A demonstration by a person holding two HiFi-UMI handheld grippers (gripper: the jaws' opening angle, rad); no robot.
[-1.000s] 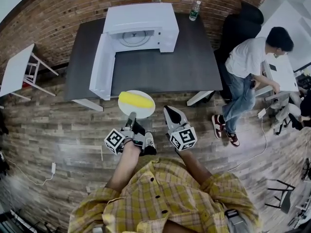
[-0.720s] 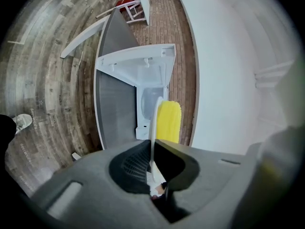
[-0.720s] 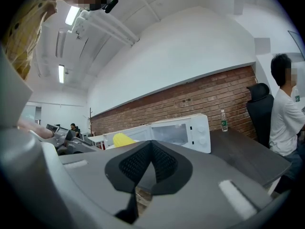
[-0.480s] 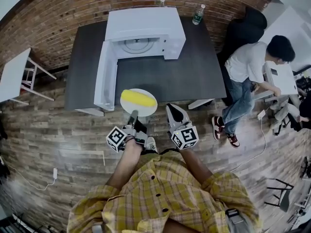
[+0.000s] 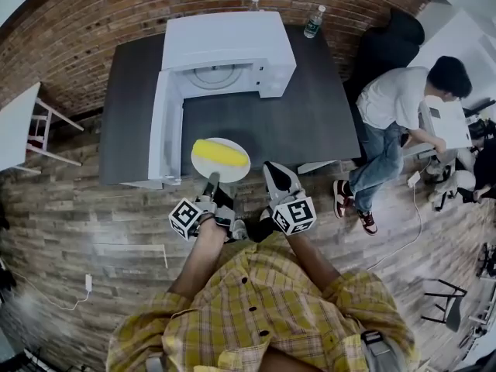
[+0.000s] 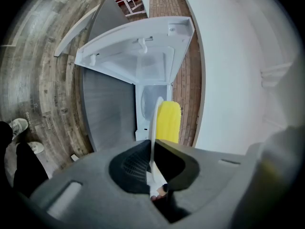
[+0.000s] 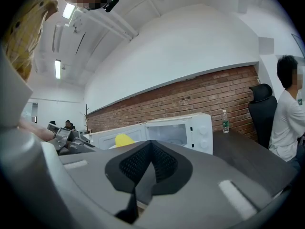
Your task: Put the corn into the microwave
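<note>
A yellow corn cob [image 5: 219,154] lies on a white plate [image 5: 236,171]. My left gripper [image 5: 211,180] is shut on the plate's near rim and holds it level over the front edge of the dark table [image 5: 310,107]. In the left gripper view the plate [image 6: 155,123] shows edge-on between the jaws, with the corn [image 6: 167,123] on its right. The white microwave [image 5: 229,49] stands at the back of the table, its door [image 5: 159,126] swung open to the left. My right gripper [image 5: 271,169] is shut and empty, just right of the plate.
Two water bottles [image 5: 313,22] stand behind the microwave by the brick wall. A person [image 5: 391,107] in a white shirt stands beyond the table's right end, beside a black chair [image 5: 384,41]. A white side table [image 5: 19,130] is at the far left.
Both grippers and the plate with the corn have moved forward toward the table. The plate now hangs over the table's front edge, nearer the open microwave door.
</note>
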